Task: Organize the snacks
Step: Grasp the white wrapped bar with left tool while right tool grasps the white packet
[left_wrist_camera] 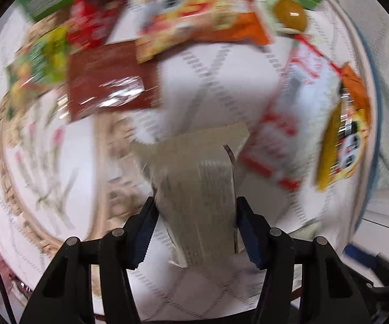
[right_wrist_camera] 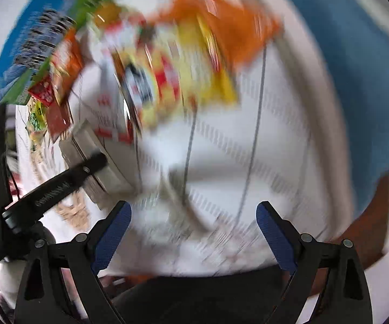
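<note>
Gripping a beige snack packet [left_wrist_camera: 197, 189] above the white quilted bench [left_wrist_camera: 216, 86], the left tool [left_wrist_camera: 195, 217] is closing on it; the right tool [right_wrist_camera: 194, 232] is hanging wide, empty, orange packets [right_wrist_camera: 194, 62] crowding ahead.

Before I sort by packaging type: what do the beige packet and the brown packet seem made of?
Beige packet: matte, paper-like wrapper, possibly film; dull surface, fine print. Brown packet: glossy plastic or foil film; bright glare streaks across it. Blur leaves both uncertain.

A white patterned cloth [left_wrist_camera: 216, 86] is covering the table, a woven mat [left_wrist_camera: 10, 197] is lying on it, and a blue surface [right_wrist_camera: 356, 54] is showing beyond the cloth edge.
</note>
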Demonstrator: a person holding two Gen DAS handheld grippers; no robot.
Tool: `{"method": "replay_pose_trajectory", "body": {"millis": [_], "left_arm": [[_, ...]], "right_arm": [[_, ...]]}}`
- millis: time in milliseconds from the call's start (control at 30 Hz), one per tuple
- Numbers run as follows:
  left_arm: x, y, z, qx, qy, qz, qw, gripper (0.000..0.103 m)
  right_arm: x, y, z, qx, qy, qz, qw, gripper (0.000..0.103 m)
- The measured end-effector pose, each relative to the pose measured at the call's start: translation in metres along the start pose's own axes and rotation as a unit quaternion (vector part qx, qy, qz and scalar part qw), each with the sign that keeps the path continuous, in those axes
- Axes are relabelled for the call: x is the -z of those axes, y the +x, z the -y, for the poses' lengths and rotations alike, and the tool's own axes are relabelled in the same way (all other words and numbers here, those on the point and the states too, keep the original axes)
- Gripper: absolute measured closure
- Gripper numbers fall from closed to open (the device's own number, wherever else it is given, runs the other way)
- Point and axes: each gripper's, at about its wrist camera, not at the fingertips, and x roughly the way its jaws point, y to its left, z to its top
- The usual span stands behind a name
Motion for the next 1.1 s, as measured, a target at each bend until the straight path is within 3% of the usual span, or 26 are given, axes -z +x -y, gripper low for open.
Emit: {"method": "replay_pose_trajectory", "body": {"millis": [100, 200, 367, 467, 567, 667, 833, 1000, 1100], "left_arm": [[0.014, -0.002, -0.02, -0.007, -0.015, -0.005, 0.9999, 0.048], [0.03, -0.001, -0.037, -0.003, -0.032, -0.012, 0.9994, 0.048], [0.044, 0.006, -0.052, 0.014, -0.065, -0.02, 0.9976, 0.048], [0.052, 0.008, -0.058, 0.023, -0.076, -0.018, 0.9967, 0.047], [0.055, 0.009, -0.064, 0.027, -0.077, -0.018, 0.9965, 0.046], [0.055, 0.02, -0.063, 0.025, -0.072, -0.025, 0.9968, 0.042], [0.04, 0.035, -0.042, -0.01, -0.043, -0.014, 0.999, 0.042], [0.05, 0.025, -0.077, 0.015, -0.146, -0.008, 0.9892, 0.043], [0.056, 0.026, -0.098, 0.043, -0.181, -0.017, 0.9825, 0.043]], "right_arm": [[0.013, 0.03, 0.015, -0.056, 0.071, -0.059, 0.994, 0.007], [0.017, 0.053, 0.017, -0.08, 0.107, -0.094, 0.987, 0.012], [0.004, 0.057, -0.018, -0.041, 0.062, -0.056, 0.996, 0.012], [-0.009, 0.055, -0.06, -0.007, -0.02, -0.031, 0.999, 0.012], [-0.013, 0.046, -0.105, 0.034, -0.123, 0.021, 0.992, 0.012], [-0.002, 0.031, -0.122, 0.075, -0.181, 0.056, 0.979, 0.012], [0.014, 0.039, -0.106, 0.08, -0.164, 0.024, 0.983, 0.012], [0.022, 0.051, -0.107, 0.085, -0.148, 0.023, 0.985, 0.012], [0.027, 0.066, -0.112, 0.099, -0.155, 0.02, 0.983, 0.016]]}}
